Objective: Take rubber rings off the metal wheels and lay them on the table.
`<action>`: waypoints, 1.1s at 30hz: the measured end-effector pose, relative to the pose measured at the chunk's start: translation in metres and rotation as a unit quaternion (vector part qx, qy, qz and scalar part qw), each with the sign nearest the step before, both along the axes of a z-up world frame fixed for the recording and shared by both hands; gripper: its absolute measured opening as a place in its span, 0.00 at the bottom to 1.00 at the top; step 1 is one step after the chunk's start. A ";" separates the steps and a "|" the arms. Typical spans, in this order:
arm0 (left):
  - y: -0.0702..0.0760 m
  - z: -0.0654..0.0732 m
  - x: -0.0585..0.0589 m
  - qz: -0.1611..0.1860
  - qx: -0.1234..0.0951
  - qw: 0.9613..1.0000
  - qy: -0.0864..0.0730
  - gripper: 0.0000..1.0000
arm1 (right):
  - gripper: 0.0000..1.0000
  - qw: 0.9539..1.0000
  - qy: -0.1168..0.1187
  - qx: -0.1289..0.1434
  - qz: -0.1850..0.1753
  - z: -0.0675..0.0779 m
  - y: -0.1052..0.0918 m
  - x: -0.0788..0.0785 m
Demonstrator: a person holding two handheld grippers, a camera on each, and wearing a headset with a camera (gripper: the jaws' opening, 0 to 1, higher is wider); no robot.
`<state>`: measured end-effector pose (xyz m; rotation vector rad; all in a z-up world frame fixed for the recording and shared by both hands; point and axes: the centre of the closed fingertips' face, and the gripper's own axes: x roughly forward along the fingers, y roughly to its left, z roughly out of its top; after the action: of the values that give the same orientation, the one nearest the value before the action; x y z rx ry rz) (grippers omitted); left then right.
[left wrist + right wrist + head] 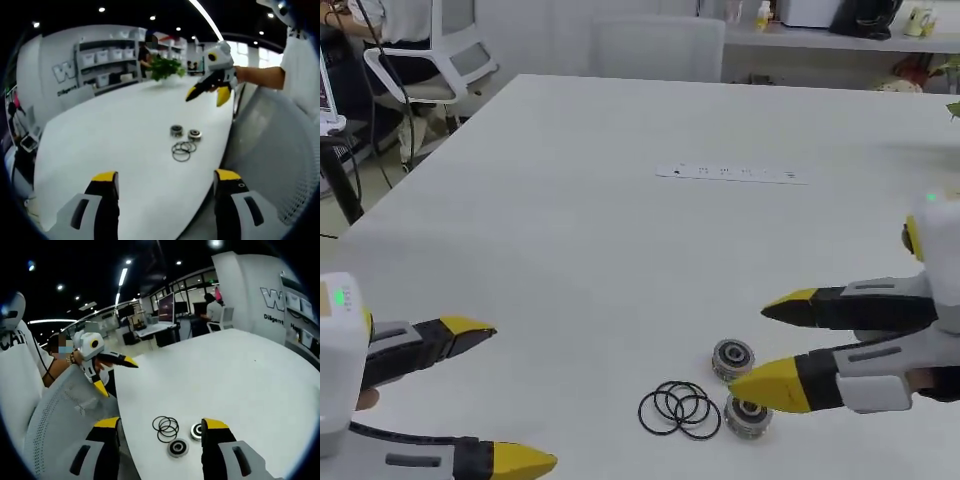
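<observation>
Right claw (748, 346) spread, empty, close by two wheels (733, 357). Rings (680, 408) lie loose on table (620, 230), touching nearer wheel. Left claw (525, 397) spread, well apart.

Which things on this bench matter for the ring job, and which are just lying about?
For the job:
- far wheel
- near wheel
- rings, loose on the table
- left gripper and right gripper, both open

Lying about:
- socket strip
- chair
- plant
</observation>
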<state>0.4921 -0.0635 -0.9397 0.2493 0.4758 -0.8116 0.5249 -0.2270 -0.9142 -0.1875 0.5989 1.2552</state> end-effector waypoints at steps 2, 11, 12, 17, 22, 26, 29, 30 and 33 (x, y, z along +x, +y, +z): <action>0.000 -0.001 0.000 -0.001 0.000 1.000 0.001 0.79 | 0.70 1.000 -0.005 -0.006 0.000 -0.002 -0.007 -0.002; -0.001 0.001 -0.001 0.007 -0.020 1.000 0.005 0.85 | 0.86 0.999 -0.008 -0.009 -0.038 -0.016 -0.042 -0.005; -0.002 0.001 -0.001 0.009 -0.025 1.000 0.006 0.85 | 0.87 0.999 -0.004 -0.008 -0.048 -0.020 -0.047 -0.004; -0.003 0.001 -0.002 0.012 -0.032 0.999 0.010 0.89 | 0.93 0.996 0.013 -0.004 -0.083 -0.034 -0.065 -0.006; -0.002 -0.002 -0.002 0.018 -0.039 0.999 0.017 0.95 | 0.99 0.992 0.029 -0.007 -0.124 -0.048 -0.084 -0.007; -0.002 -0.003 -0.003 0.025 -0.051 0.998 0.028 1.00 | 0.99 0.989 0.035 -0.003 -0.141 -0.052 -0.093 -0.009; -0.001 -0.007 -0.003 0.029 -0.049 0.998 0.031 1.00 | 0.99 0.988 0.041 -0.003 -0.152 -0.056 -0.098 -0.012; -0.001 -0.009 -0.003 0.031 -0.050 0.998 0.033 1.00 | 0.99 0.987 0.042 -0.004 -0.154 -0.058 -0.099 -0.012; -0.001 -0.010 -0.005 0.033 -0.053 0.997 0.037 1.00 | 0.99 0.986 0.046 -0.006 -0.159 -0.061 -0.101 -0.015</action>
<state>0.4874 -0.0645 -0.9496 0.1054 0.5062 -0.7810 0.5099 -0.3283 -0.9754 -0.0402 0.6866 0.9551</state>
